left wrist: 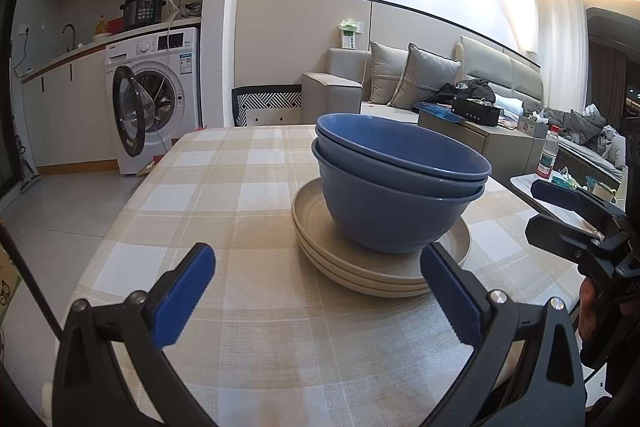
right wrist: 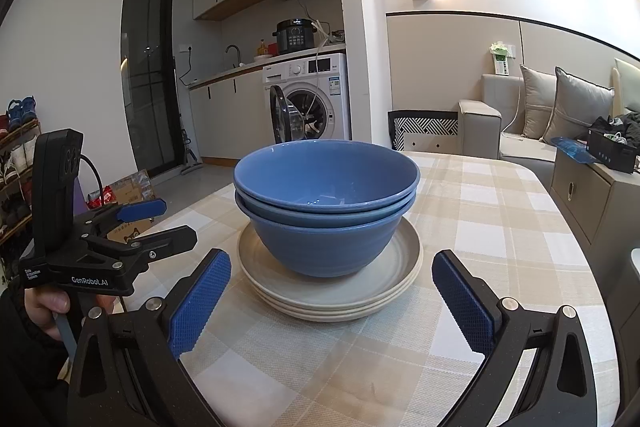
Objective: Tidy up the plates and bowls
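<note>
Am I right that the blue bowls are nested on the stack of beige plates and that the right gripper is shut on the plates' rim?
Not quite: the right gripper is open, clear of the beige plates, as the right wrist view shows. The blue bowls are nested on them.

The blue bowls (right wrist: 326,227) look like glossy glazed ceramic; the beige plates (right wrist: 332,301) are matt. The checked tablecloth (left wrist: 224,187) is woven cloth. Gripper pads (right wrist: 200,307) show knurled blue rubber.
</note>
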{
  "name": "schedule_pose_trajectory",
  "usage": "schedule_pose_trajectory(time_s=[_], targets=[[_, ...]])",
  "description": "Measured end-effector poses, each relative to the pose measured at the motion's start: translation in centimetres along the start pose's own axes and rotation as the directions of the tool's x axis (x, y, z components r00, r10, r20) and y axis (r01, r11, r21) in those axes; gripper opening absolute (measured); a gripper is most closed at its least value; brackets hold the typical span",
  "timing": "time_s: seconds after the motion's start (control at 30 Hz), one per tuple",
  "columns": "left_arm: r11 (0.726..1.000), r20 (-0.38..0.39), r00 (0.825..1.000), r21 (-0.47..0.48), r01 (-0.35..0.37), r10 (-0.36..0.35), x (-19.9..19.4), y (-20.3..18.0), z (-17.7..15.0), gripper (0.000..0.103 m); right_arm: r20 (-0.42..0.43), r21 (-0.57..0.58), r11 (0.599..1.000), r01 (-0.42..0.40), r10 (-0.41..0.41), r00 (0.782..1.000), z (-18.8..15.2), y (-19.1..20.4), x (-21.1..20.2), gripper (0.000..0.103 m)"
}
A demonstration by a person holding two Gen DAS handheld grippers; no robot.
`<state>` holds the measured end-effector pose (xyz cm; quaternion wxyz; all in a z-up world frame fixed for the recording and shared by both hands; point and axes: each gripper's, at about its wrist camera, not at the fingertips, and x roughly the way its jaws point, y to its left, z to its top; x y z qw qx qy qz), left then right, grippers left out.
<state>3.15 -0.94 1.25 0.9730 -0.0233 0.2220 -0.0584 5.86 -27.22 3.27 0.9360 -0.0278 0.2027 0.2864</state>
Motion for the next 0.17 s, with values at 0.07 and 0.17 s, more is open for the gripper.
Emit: schedule_pose_trajectory(time_s=[0.07,0.17], targets=[[1.0,0.003,1.0,-0.002,0.003,-0.003,-0.02,-0.01,0.04,0.103,0.0,0.001,1.0,0.0,0.0,1.0,-0.04,0.03,0.02,0.103],[1.0,0.003,1.0,-0.001,0.006,-0.006,-0.07,-0.04,0.05,0.103,0.001,0.001,1.0,0.0,0.0,1.0,-0.05,0.02,0.01,0.102]])
